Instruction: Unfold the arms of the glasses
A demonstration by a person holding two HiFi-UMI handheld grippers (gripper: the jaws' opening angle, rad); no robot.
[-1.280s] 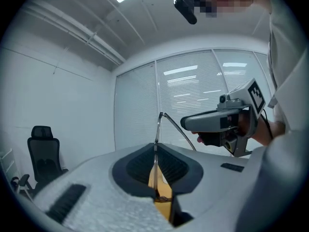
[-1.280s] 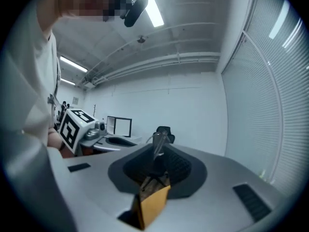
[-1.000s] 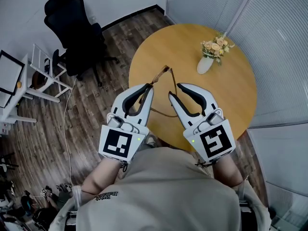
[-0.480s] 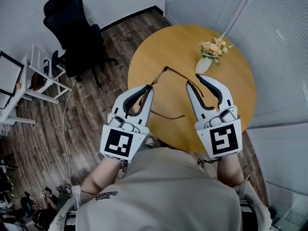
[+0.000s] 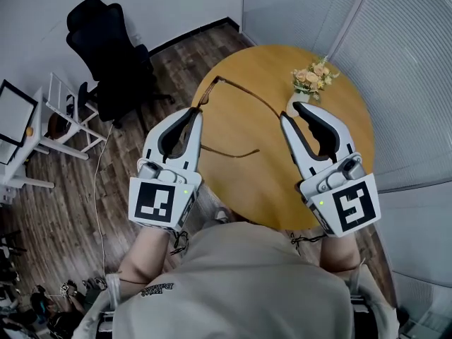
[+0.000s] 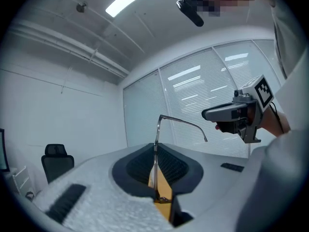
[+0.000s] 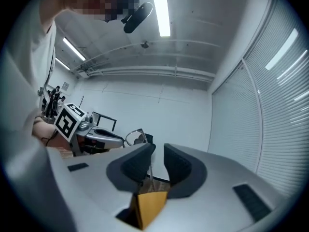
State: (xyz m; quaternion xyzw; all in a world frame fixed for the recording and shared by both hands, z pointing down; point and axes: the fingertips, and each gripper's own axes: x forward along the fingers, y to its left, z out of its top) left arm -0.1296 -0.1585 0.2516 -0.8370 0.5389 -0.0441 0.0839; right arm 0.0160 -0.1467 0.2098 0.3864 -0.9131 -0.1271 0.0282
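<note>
partly hidden glasses [image 6: 158, 129], pinched in left jaws

Bare table [image 5: 261, 182] lies open between the left gripper [image 5: 196, 113] and right gripper [image 5: 291, 111], crossed only by the glasses [image 5: 247, 95]. The vase of flowers [image 5: 311, 78] crowds the right gripper's tips; blinds [image 5: 402, 62] close off that side.

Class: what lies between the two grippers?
In the head view, the glasses: one arm runs from the left gripper toward the right gripper, the other juts out separately, over the table.
</note>
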